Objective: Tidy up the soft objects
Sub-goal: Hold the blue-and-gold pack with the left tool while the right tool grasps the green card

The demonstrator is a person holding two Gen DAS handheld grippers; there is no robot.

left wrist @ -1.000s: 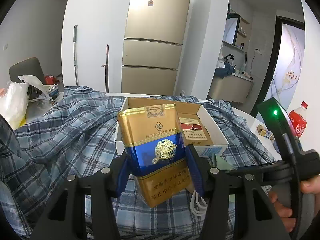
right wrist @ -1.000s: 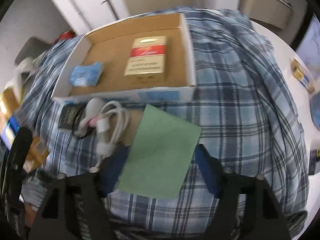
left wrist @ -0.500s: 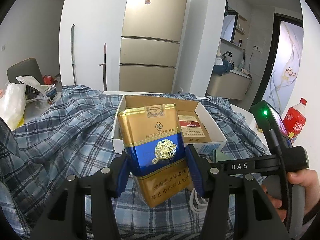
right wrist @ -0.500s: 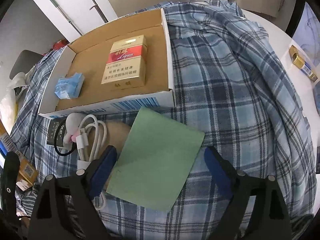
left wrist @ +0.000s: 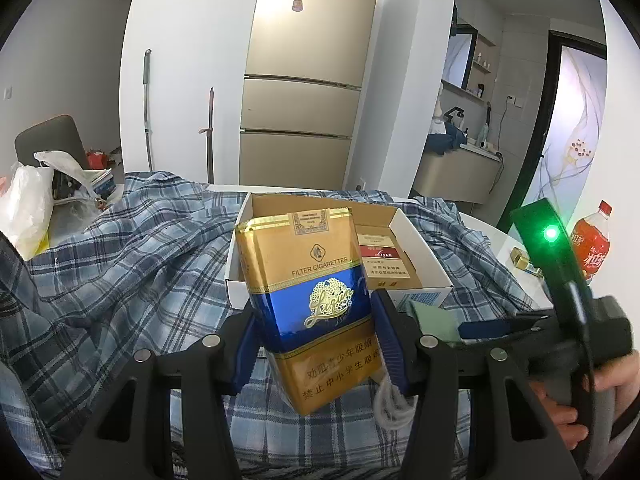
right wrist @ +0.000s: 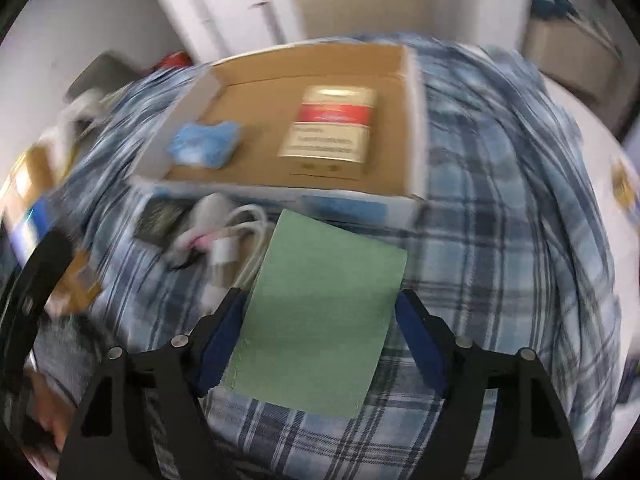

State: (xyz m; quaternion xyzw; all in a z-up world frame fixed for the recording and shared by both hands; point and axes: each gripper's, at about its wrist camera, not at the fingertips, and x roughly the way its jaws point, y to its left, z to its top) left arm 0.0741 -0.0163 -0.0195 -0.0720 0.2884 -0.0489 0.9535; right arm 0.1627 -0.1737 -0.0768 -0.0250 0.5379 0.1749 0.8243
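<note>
My left gripper (left wrist: 316,344) is shut on a gold and blue soft cigarette pack (left wrist: 308,296), held upright above the plaid cloth (left wrist: 132,264) in front of the open cardboard box (left wrist: 420,256). My right gripper (right wrist: 320,340) holds a flat green cloth (right wrist: 320,312) between its blue pads, low over the plaid cloth (right wrist: 500,240) just before the box (right wrist: 412,92). In the box lie a red and gold cigarette pack (right wrist: 332,128) and a crumpled blue packet (right wrist: 204,148). The right gripper also shows in the left wrist view (left wrist: 492,326).
White cables (right wrist: 236,248) and a small dark packet (right wrist: 160,220) lie on the cloth in front of the box. A red drink bottle (left wrist: 592,248) and a small gold box (left wrist: 524,262) stand at the right. White plastic bags (left wrist: 28,208) sit at the far left.
The right gripper has shifted, its view is now blurred, and its pads sit closer in on the green cloth. The left gripper holds the pack as before.
</note>
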